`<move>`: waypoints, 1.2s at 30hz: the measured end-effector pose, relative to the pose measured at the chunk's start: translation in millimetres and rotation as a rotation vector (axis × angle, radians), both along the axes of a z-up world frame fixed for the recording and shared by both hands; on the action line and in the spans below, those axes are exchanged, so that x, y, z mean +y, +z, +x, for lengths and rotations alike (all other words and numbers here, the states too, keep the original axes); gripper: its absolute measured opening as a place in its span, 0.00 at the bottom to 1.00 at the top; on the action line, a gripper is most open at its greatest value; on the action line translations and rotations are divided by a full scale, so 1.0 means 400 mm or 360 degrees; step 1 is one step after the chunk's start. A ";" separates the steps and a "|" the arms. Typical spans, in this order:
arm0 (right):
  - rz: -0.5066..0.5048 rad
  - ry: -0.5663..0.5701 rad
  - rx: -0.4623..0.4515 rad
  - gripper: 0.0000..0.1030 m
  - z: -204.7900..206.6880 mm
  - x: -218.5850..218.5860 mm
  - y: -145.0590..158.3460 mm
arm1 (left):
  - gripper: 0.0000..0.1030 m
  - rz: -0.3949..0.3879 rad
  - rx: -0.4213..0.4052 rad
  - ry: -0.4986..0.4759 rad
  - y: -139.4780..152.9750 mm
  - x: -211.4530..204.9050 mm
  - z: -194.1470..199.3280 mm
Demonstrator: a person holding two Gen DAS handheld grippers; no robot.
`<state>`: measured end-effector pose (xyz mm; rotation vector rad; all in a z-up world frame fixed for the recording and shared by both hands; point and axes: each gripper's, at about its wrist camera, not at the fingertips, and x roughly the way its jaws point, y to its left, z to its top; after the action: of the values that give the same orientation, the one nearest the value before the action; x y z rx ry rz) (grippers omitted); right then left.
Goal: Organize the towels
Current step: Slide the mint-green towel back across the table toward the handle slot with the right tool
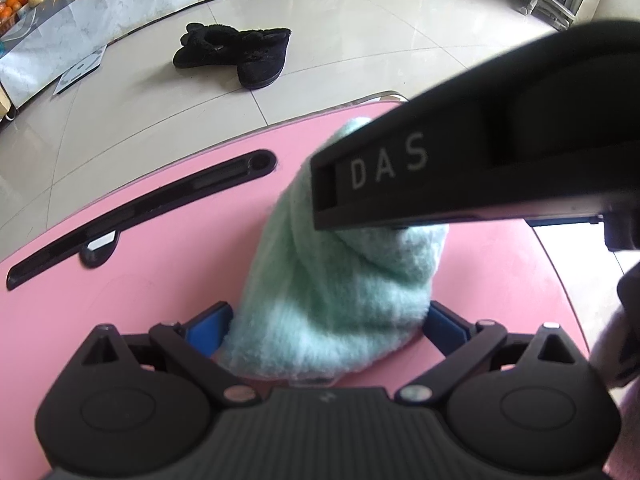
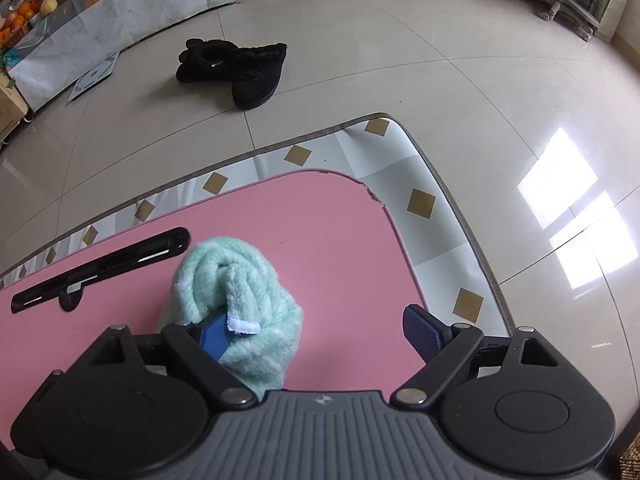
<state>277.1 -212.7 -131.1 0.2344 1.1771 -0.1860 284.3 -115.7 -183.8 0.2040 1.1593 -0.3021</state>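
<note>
1. Towel (image 1: 332, 280), mint green and fluffy, lies rolled on the pink desk (image 1: 120, 300). In the left wrist view its length runs from the camera toward the desk's far edge.
2. The left tool (image 1: 326, 328) pinches the near end of the roll, with a blue pad pressed against each side.
3. A black finger of the right tool (image 1: 440, 160), lettered "DAS", comes in from the right and crosses over the far part of the roll.
4. A long black slot (image 1: 140, 208) in the desk runs along the far edge, left of the towel. A pair of black slippers (image 1: 236, 54) sits on the tiled floor (image 1: 360, 40) beyond.
5. In the right wrist view the towel (image 2: 248, 280) lies just right of the slot's (image 2: 100, 268) end, well short of the desk's (image 2: 340, 240) chipped far right corner.
6. The right tool (image 2: 316, 334) stands spread. Its left pad is tucked into the roll with a white-edged towel corner draped over it, and its right pad hangs clear over bare desk.
7. A pale mat with tan diamonds (image 2: 420, 184) shows beyond the desk's far and right edges. The slippers (image 2: 240, 72) lie on the floor (image 2: 440, 80) past it.
</note>
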 end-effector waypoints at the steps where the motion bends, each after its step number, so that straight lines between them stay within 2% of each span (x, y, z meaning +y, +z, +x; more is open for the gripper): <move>1: 0.0008 0.0002 0.0003 0.84 -0.002 0.004 -0.001 | 0.98 0.0002 0.0003 -0.0001 0.001 0.005 -0.003; 15: 0.0021 0.0149 0.0045 0.84 -0.025 0.071 0.003 | 1.00 0.0028 0.0054 0.0002 0.016 0.062 -0.067; 23: 0.0006 0.0258 0.0023 0.84 -0.047 0.108 0.006 | 1.00 0.0035 0.0080 0.0013 0.021 0.097 -0.094; 36: 0.0034 0.0315 0.0071 0.84 -0.074 0.151 0.005 | 1.00 0.0034 0.0087 0.0045 0.031 0.148 -0.152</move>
<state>247.4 -152.4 -129.0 0.1317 1.2391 -0.0050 223.7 -56.6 -171.3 0.1991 1.2188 -0.2715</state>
